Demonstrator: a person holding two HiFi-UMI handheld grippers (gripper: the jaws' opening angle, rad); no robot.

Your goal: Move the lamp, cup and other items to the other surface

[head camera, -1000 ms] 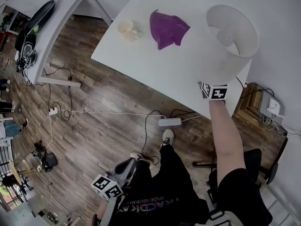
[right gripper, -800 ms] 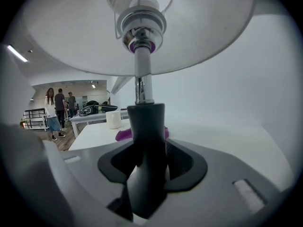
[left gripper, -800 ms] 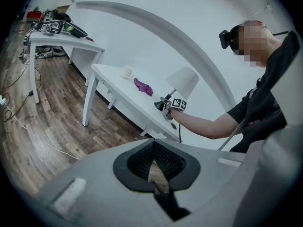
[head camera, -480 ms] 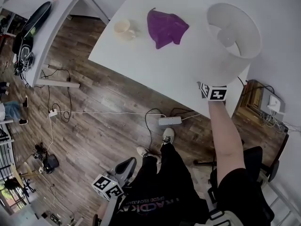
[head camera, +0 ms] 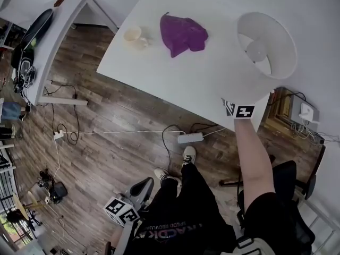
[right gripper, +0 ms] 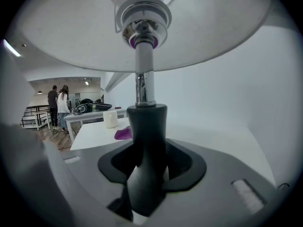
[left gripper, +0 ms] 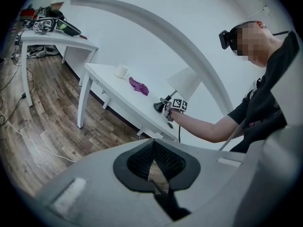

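The wood floor point(head camera: 117, 142) lies wide and bare in front of the table point(head camera: 159, 68), crossed only by thin cables. A second desk point(head camera: 64, 15) stands off the table's left end with a floor gap between them; dark gear lies on its far part. The lamp point(head camera: 265, 44) stands at the table's right end, close to the near edge, its pale shade reaching out past the table's right corner. The right gripper point(right gripper: 146, 162) comes in over that near edge and is clamped on the lamp's black neck below the chrome stem, jaws held fairly wide by it, one on each side. Whether the base sits on the table or just above it cannot be told. The left gripper point(left gripper: 152, 162) hangs low by the person's leg, well off the table and over the floor; its jaw tips meet with nothing between them. A purple cloth point(head camera: 182, 34) lies crumpled mid-table, with bare white top between it and the lamp. A cup point(head camera: 133, 34) stands left of the cloth, just inside the table's left edge. A white strip point(head camera: 191, 137) lies on the floor below the table's near edge.
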